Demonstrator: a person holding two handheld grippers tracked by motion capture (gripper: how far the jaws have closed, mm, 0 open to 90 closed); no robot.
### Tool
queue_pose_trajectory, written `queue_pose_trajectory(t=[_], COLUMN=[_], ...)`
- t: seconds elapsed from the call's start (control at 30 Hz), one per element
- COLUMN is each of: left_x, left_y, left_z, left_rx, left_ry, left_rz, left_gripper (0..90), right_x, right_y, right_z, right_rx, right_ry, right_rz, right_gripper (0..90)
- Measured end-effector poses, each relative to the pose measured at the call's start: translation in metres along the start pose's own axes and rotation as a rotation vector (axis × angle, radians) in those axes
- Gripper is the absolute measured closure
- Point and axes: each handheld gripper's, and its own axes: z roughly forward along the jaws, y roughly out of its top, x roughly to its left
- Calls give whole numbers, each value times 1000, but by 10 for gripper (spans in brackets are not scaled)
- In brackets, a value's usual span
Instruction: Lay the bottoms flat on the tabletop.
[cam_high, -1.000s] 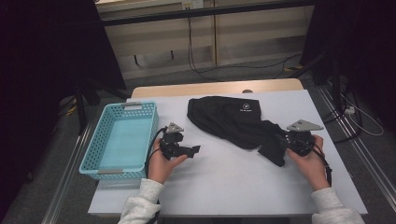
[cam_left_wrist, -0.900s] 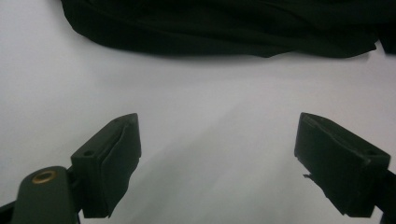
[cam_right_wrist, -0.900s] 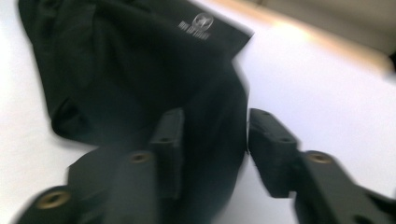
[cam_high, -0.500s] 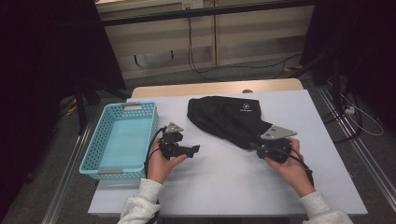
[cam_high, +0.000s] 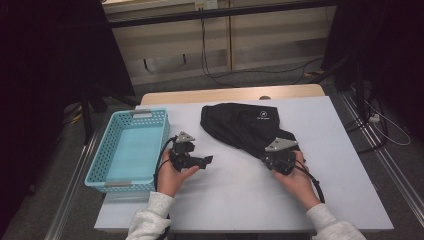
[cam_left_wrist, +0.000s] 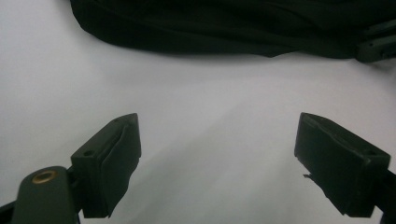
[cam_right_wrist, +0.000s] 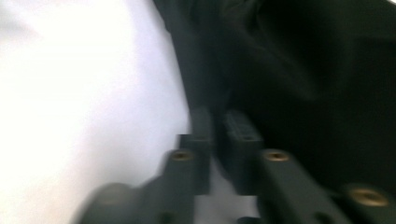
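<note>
A black garment (cam_high: 240, 125) with a small white logo lies bunched on the white table (cam_high: 240, 200), right of centre. My right gripper (cam_high: 267, 159) is at the garment's near edge. Its jaws have just closed, and in the right gripper view the right gripper (cam_right_wrist: 219, 126) is pinched together on the edge of the dark cloth (cam_right_wrist: 303, 70). My left gripper (cam_high: 206, 161) rests near the table's middle, pointing right. In the left gripper view the left gripper (cam_left_wrist: 217, 158) stands wide open over bare table, with the garment (cam_left_wrist: 224, 23) lying beyond it.
A light blue plastic basket (cam_high: 102, 165) with nothing in it stands at the table's left edge, just left of my left hand. Cables trail from both grippers toward the near edge. Dark chairs and floor cables surround the table.
My right hand has moved left and slightly down to the garment's near edge, and its jaws have come together there. The left hand has stayed still.
</note>
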Motion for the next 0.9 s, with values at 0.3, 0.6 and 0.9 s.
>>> queue_pose_trajectory(t=[0.3, 0.6, 0.9], left_x=[1, 3, 3], left_y=[0, -1, 0], left_z=[-1, -3, 0], left_rx=[-9, -6, -3], left_ry=[2, 1, -2], left_rz=[-7, -11, -10], left_gripper=[146, 146, 146], right_x=[17, 4, -54], right_y=[19, 45, 13], right_z=[-17, -48, -18], right_rx=[-66, -254, -161], right_ry=[134, 272, 57], right_rz=[14, 181, 264], right_gripper=[889, 888, 886])
